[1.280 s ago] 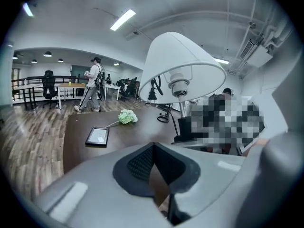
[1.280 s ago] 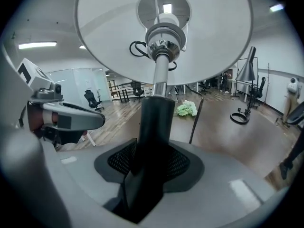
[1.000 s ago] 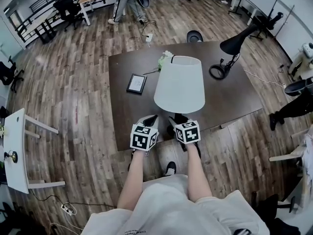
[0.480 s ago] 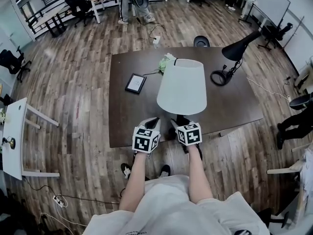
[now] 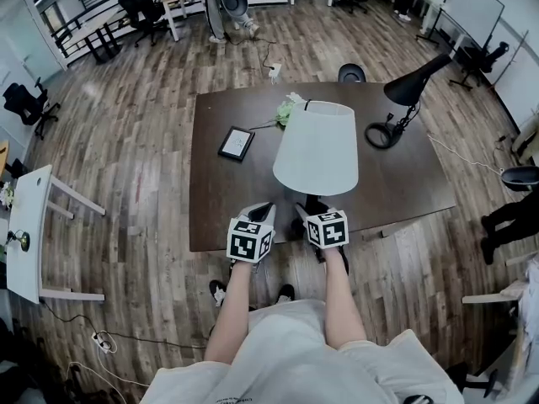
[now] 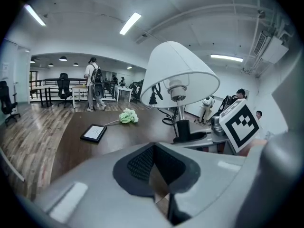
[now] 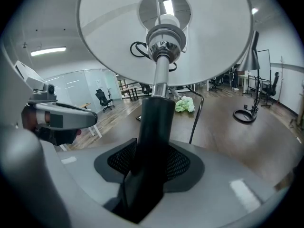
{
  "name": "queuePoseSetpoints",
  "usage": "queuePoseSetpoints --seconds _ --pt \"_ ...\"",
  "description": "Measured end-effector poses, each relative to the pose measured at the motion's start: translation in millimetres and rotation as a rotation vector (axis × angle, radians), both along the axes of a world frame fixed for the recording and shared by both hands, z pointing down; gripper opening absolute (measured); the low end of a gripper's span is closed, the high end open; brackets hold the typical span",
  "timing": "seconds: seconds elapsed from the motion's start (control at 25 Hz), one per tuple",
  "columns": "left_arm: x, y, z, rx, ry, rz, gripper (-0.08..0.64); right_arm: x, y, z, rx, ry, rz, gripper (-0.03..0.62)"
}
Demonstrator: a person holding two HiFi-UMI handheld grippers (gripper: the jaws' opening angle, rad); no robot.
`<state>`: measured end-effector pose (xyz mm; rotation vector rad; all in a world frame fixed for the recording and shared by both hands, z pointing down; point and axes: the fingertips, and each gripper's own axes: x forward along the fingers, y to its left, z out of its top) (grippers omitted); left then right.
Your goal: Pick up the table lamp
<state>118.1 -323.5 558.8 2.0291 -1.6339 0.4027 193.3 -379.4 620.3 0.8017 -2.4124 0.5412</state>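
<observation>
The table lamp has a white cone shade (image 5: 316,148) and a black stem (image 7: 154,122) under a metal socket. My right gripper (image 5: 309,215) is shut on that stem near the table's front edge, and the stem fills its jaws (image 7: 151,163). The shade (image 7: 213,42) spreads right above it. My left gripper (image 5: 258,216) sits just left of the lamp, shut with nothing in it (image 6: 159,175). From that side I see the lamp (image 6: 178,75) and the right gripper's marker cube (image 6: 240,122). The lamp's base is hidden.
On the dark brown table (image 5: 219,200) lie a small framed tablet (image 5: 237,143) and a pale green flower bunch (image 5: 288,108), and a black desk lamp (image 5: 404,87) stands at the back right. A white side table (image 5: 25,234) is at the far left, and a person walks in the background (image 6: 93,84).
Both grippers keep their places and the right one still holds the lamp stem. The view has shifted slightly, so the table sits a little further right in the frame.
</observation>
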Motion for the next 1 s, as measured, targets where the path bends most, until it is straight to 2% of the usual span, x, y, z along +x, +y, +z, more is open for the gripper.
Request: queuePoseSetpoints --seconds 0.52,1.0 --pt "2 7 -2 0.002 -0.012 -0.006 0.002 -6 7 -2 0.015 -0.008 -0.021 0.196" --pt "7 12 -2 -0.003 -0.029 0.006 0.002 3 9 -3 0.017 -0.025 0.000 0.196"
